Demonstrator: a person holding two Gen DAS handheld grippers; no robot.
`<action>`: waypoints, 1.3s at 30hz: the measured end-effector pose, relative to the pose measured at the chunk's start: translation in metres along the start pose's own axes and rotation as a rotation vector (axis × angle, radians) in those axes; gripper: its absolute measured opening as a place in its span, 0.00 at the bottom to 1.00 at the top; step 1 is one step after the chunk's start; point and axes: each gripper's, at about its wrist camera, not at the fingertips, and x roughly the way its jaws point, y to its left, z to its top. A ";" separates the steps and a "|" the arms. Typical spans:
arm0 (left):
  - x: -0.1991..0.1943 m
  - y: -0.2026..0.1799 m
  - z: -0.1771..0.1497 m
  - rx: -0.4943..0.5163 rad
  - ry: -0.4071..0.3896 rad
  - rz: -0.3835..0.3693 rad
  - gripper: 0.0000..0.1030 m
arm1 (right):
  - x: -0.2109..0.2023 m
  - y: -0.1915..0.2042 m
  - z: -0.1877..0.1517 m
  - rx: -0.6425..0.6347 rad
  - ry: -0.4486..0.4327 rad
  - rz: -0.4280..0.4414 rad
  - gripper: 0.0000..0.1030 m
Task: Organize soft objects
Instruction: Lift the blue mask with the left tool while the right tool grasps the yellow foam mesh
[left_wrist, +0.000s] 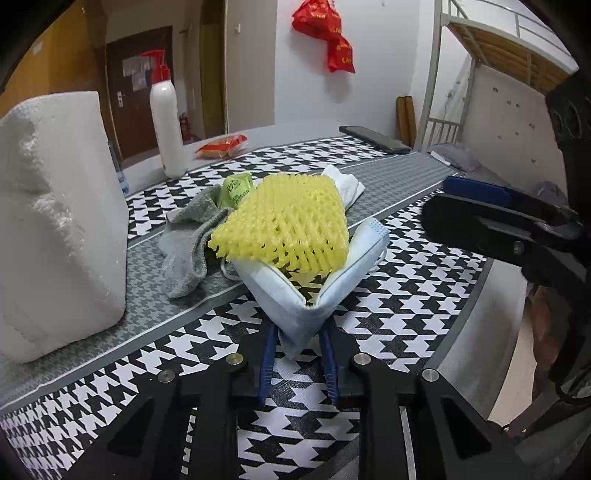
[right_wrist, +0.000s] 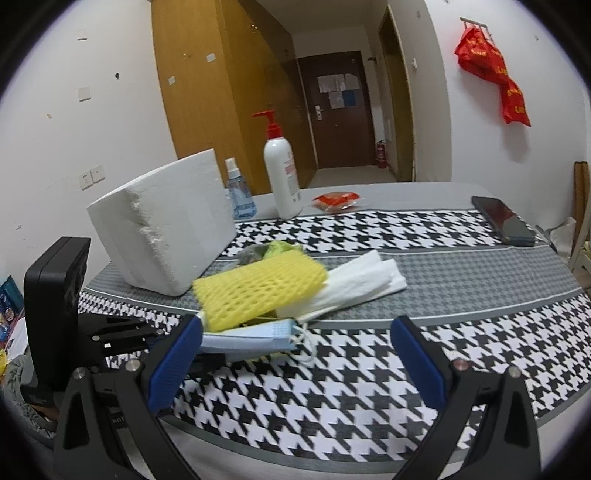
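My left gripper (left_wrist: 300, 334) is shut on a folded corner of a light blue face mask (left_wrist: 291, 306), which lies on the houndstooth tablecloth. A yellow foam net (left_wrist: 284, 221) rests on top of the mask. A grey sock (left_wrist: 184, 240), a green packet (left_wrist: 236, 190) and a white folded cloth (left_wrist: 345, 184) lie around it. My right gripper (right_wrist: 295, 328) is open and empty, just in front of the mask (right_wrist: 251, 338), the yellow net (right_wrist: 258, 291) and the white cloth (right_wrist: 354, 288). The right gripper also shows at the right edge of the left wrist view (left_wrist: 498, 210).
A white foam block (right_wrist: 162, 221) stands at the left. A white pump bottle (right_wrist: 282, 173), a small blue spray bottle (right_wrist: 238, 195), a red packet (right_wrist: 336, 201) and a dark phone (right_wrist: 502, 219) sit at the back. The table edge (right_wrist: 295, 458) is near me.
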 end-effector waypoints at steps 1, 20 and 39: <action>-0.002 0.000 -0.001 0.000 -0.003 -0.001 0.24 | 0.002 0.003 0.001 -0.003 0.005 0.005 1.00; -0.032 0.018 -0.026 0.001 -0.034 0.071 0.23 | 0.047 0.015 0.009 0.103 0.136 0.131 0.99; -0.048 0.021 -0.041 0.043 -0.049 0.114 0.69 | 0.072 0.013 0.008 0.181 0.206 0.173 0.75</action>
